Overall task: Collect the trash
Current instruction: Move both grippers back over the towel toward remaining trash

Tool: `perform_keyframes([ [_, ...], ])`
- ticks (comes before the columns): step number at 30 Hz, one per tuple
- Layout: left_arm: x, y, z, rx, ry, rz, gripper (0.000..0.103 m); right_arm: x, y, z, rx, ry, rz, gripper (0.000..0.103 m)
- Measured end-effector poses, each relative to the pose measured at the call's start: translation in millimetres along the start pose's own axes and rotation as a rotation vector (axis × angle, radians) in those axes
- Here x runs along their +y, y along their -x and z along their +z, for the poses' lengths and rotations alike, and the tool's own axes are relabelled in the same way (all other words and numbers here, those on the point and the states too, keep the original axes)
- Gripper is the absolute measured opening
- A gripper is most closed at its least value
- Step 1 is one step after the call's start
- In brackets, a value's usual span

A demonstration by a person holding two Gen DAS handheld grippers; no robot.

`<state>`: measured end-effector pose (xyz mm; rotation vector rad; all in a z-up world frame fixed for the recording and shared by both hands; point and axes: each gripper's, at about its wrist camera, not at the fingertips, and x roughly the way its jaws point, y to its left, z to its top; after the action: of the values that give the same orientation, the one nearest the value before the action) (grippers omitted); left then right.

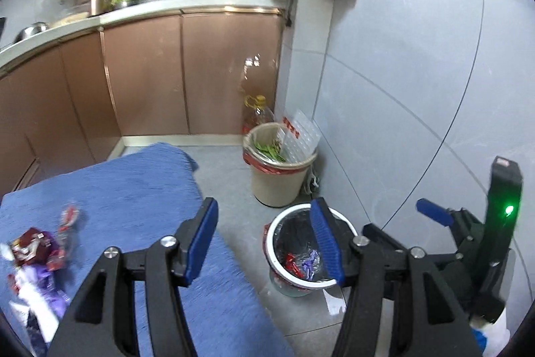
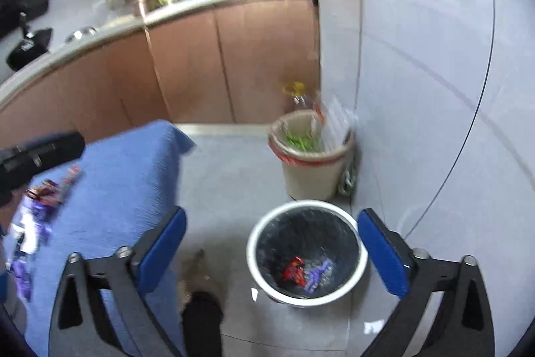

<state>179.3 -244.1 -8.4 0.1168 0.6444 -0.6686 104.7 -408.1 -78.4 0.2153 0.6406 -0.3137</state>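
Note:
A white-rimmed bin with a black liner stands on the floor and holds a red wrapper and a purple wrapper. My right gripper hangs above it, jaws wide open and empty. In the left wrist view the same bin lies under my left gripper, which is open with nothing between its blue pads. More red and purple wrappers lie in a pile on the blue cloth at the left, also visible as the wrapper pile.
A beige bin with green scraps and a plastic tray stands in the corner behind the white one. Brown cabinets under a cluttered counter run along the back. Grey tiled wall to the right. A dark shoe is on the floor.

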Motion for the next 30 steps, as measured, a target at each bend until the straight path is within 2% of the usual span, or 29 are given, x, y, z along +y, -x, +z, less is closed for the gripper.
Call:
perform_keyframes([
  [6,23,64,-7,-0.095,0.024,0.054,0.063,32,64,18,-0.112,0.025,0.079,0.103],
  [10,43,101,-17,-0.135,0.042,0.110,0.063,52,94,24,-0.155,0.052,0.141,0.103],
  [16,80,143,-36,-0.161,0.069,0.184,0.063,94,138,28,-0.207,0.095,0.236,0.103],
  [24,132,186,-59,-0.176,0.123,0.281,0.063,131,164,29,-0.238,0.139,0.333,0.102],
  [25,138,190,-62,-0.174,0.131,0.291,0.063,137,165,30,-0.237,0.149,0.345,0.102],
  [30,185,201,-84,-0.139,0.184,0.354,0.063,161,162,28,-0.203,0.183,0.419,0.082],
])
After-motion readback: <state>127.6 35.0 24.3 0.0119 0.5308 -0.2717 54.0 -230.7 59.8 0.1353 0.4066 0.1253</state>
